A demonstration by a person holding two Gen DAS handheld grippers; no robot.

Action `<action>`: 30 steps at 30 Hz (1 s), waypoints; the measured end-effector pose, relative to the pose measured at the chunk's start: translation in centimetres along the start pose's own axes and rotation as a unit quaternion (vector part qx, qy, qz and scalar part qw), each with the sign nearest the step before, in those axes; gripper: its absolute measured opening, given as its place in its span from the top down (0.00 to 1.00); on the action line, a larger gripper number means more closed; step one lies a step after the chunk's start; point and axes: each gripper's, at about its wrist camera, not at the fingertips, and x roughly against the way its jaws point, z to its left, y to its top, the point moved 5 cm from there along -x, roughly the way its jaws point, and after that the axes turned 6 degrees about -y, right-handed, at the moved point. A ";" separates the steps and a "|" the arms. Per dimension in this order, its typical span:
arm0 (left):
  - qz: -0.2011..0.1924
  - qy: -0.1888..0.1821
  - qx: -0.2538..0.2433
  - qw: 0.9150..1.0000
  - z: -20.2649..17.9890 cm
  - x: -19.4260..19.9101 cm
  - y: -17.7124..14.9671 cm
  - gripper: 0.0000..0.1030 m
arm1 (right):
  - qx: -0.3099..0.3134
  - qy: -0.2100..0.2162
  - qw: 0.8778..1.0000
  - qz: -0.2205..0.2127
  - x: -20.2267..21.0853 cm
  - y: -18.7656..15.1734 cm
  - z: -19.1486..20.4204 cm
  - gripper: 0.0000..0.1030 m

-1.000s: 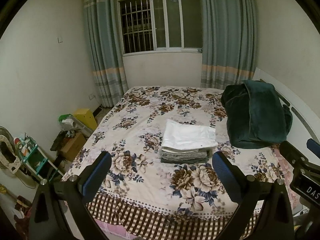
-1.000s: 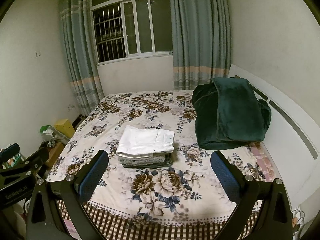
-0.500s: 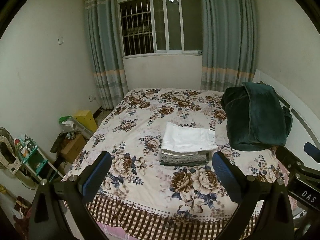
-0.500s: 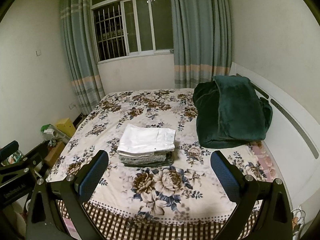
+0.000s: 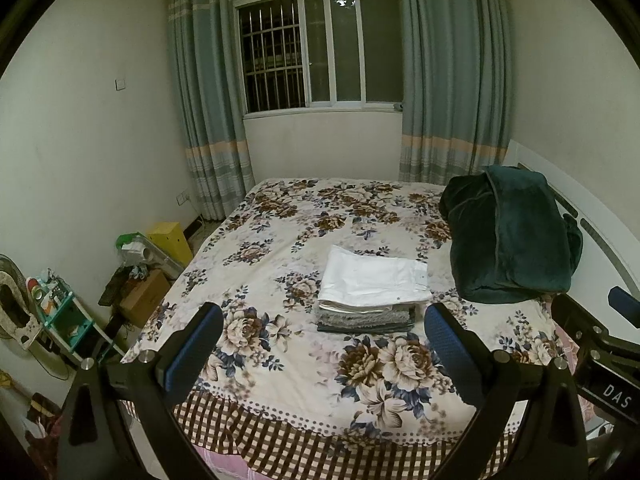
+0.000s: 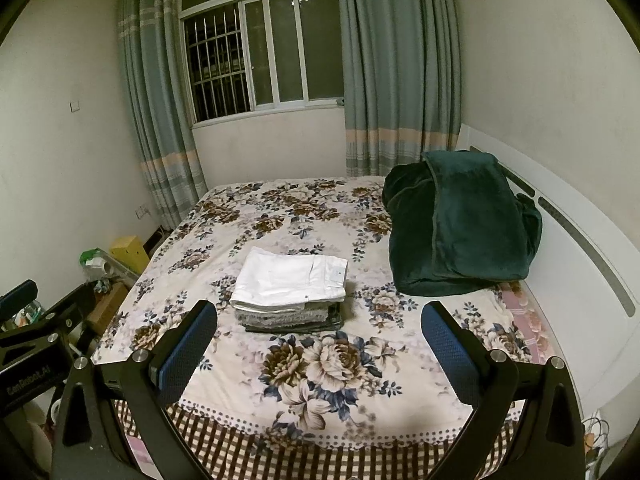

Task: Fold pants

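Note:
Folded white pants [image 5: 374,280] lie on top of a small stack of folded grey and dark garments [image 5: 366,317] in the middle of the floral bed [image 5: 280,364]. The pants also show in the right wrist view [image 6: 290,280]. My left gripper [image 5: 323,344] is open and empty, held back from the bed's near edge. My right gripper [image 6: 318,346] is open and empty, also back from the near edge. Each gripper shows at the other view's side: the right one [image 5: 600,344] and the left one [image 6: 36,320].
A dark green blanket [image 5: 508,236] is heaped at the right by the white headboard [image 6: 580,248]. Boxes and clutter [image 5: 148,264] and a small shelf [image 5: 60,316] stand on the floor left of the bed. A curtained window [image 5: 320,48] is behind.
Both grippers have drawn back and tilted up slightly, so the bed and the stack sit lower and farther in view. The stack has not moved. Both jaws stay open.

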 end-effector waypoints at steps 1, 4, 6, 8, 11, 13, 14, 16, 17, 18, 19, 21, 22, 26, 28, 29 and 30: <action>0.000 0.000 0.001 1.000 0.1 0.0 0.0 0.00 | -0.001 0.000 1.000 0.000 0.0 -0.1 -0.2 0.00; 0.001 -0.002 0.001 1.000 -0.3 -0.1 0.1 0.00 | 0.000 -0.001 1.000 -0.001 0.0 -0.1 -0.2 0.00; 0.001 -0.003 0.002 1.000 -0.5 -0.1 0.2 0.00 | 0.002 -0.003 1.000 -0.001 0.0 -0.2 -0.4 0.00; 0.000 -0.001 0.002 1.000 -0.5 -0.1 0.2 0.00 | 0.002 -0.003 1.000 0.002 -0.1 -0.4 -0.6 0.00; 0.001 -0.002 0.002 1.000 -0.4 -0.1 0.2 0.00 | 0.002 -0.003 1.000 0.003 -0.1 -0.3 -0.7 0.00; 0.000 -0.002 0.002 1.000 -0.5 -0.1 0.2 0.00 | 0.001 -0.002 1.000 0.003 -0.1 -0.4 -0.7 0.00; 0.000 -0.002 0.001 1.000 -0.5 -0.1 0.2 0.00 | 0.001 -0.003 1.000 0.002 -0.1 -0.4 -0.7 0.00; 0.001 -0.002 0.001 1.000 -0.4 -0.1 0.2 0.00 | 0.002 -0.002 1.000 0.003 -0.1 -0.3 -0.7 0.00; 0.001 -0.002 0.001 1.000 -0.6 -0.1 0.2 0.00 | 0.001 -0.002 1.000 0.002 -0.1 -0.3 -0.7 0.00; 0.001 -0.002 0.000 1.000 -0.8 -0.1 0.3 0.00 | 0.001 -0.002 1.000 0.002 -0.1 -0.4 -0.7 0.00; 0.001 -0.001 0.001 1.000 -0.8 -0.1 0.3 0.00 | 0.001 -0.003 1.000 0.001 0.0 -0.5 -0.8 0.00; 0.001 -0.002 0.001 1.000 -1.0 -0.2 0.3 0.00 | 0.001 -0.003 1.000 0.001 0.0 -0.5 -0.8 0.00; 0.001 -0.002 0.001 1.000 -0.9 -0.1 0.3 0.00 | 0.001 -0.003 1.000 0.001 0.0 -0.6 -0.8 0.00; 0.000 -0.001 0.001 1.000 -0.9 -0.1 0.3 0.00 | 0.001 -0.002 1.000 0.001 0.0 -0.6 -0.8 0.00; 0.000 0.001 0.001 1.000 -0.9 -0.1 0.3 0.00 | 0.001 -0.002 1.000 0.002 0.0 -0.5 -0.8 0.00; 0.000 0.000 0.001 1.000 -1.0 -0.1 0.3 0.00 | 0.000 -0.001 1.000 0.002 0.0 -0.6 -0.9 0.00; 0.001 0.000 0.001 1.000 -0.9 -0.1 0.3 0.00 | 0.000 -0.001 1.000 0.002 0.0 -0.6 -0.8 0.00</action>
